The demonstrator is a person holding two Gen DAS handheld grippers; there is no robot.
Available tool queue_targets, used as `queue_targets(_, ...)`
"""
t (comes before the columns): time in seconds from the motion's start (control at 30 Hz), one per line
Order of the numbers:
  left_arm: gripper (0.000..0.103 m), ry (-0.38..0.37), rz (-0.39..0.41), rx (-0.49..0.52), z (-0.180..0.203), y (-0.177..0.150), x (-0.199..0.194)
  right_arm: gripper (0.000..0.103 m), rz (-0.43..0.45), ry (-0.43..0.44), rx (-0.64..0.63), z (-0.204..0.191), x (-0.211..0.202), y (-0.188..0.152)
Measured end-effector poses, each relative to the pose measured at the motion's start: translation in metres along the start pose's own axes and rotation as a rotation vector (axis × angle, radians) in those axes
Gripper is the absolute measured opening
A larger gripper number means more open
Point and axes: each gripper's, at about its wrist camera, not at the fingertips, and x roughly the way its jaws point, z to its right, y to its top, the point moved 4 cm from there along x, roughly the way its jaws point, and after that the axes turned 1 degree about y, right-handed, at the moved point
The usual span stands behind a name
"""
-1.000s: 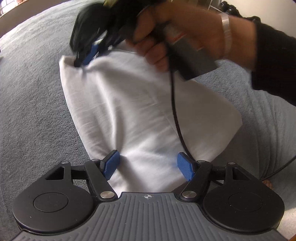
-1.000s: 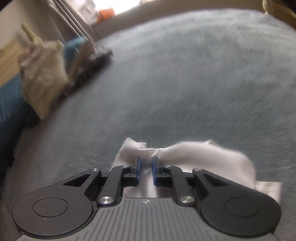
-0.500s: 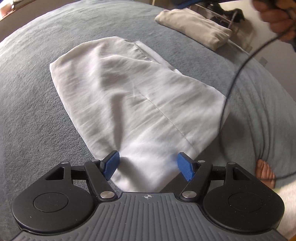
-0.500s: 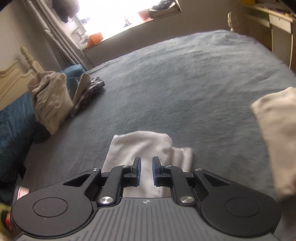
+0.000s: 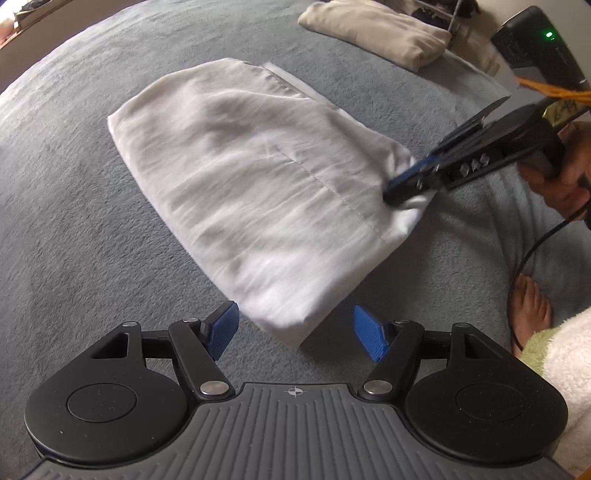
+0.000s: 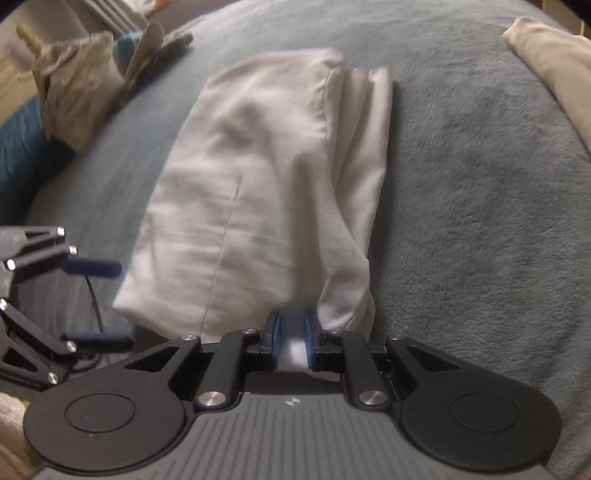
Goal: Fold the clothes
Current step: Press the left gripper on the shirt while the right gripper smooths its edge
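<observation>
The bed [image 5: 74,229], covered in a grey fleecy blanket, fills both views and carries everything I describe. On it lies the white garment [image 5: 258,192], folded into a rough rectangle with a stitched seam running down its upper layer; from my right wrist camera it stretches away from the lens, with a second folded layer showing along its right edge. A beige folded garment [image 5: 373,26] rests well apart from it, near the far edge of the bed. From the right wrist camera, a crumpled tan cloth [image 6: 74,88] sits at the far left beside teal bedding [image 6: 18,155].

My right hand-held gripper [image 6: 291,339] pinches a ridge of the white garment at its near corner; the jaws stand narrow, and the fabric runs between the blue pads [image 6: 275,343]. In the left wrist view this gripper meets the garment's right corner, held by my hand [image 5: 561,173].

My left hand-held gripper [image 5: 295,330] stands wide open and holds nothing; the garment's nearest corner lies between its blue pads [image 5: 221,328], touching neither.
</observation>
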Motion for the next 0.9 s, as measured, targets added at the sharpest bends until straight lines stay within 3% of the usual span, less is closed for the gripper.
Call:
queue_targets(0.1,0.069,0.016,-0.008,-0.039,-0.009,-0.006,-0.005,0.015,0.086,0.02,-0.002,-0.004,-0.026,0.008)
queue_targets(0.2,0.069,0.029,-0.016,-0.076,-0.015,-0.008,-0.004,0.015,0.131,0.096,0.002,-0.016,-0.033,0.012)
queue_targets(0.4,0.069,0.079,0.008,-0.079,-0.013,-0.008,-0.004,0.015,0.133,0.134,-0.105,-0.053,-0.012,0.011)
queue_targets(0.5,0.069,0.137,0.026,-0.063,-0.008,-0.009,0.004,0.015,0.121,0.151,-0.069,-0.055,0.0,0.012)
queue_targets(0.57,0.069,0.188,0.019,-0.07,-0.007,-0.011,0.013,0.015,0.117,0.144,-0.043,-0.053,0.008,0.012)
queue_targets(0.77,0.068,0.235,-0.02,-0.188,-0.02,-0.024,0.019,0.015,0.094,0.061,-0.027,-0.034,0.026,0.005)
queue_targets(0.9,0.069,0.254,-0.051,-0.227,-0.028,-0.029,0.02,0.015,0.086,0.061,-0.005,-0.026,0.028,0.004)
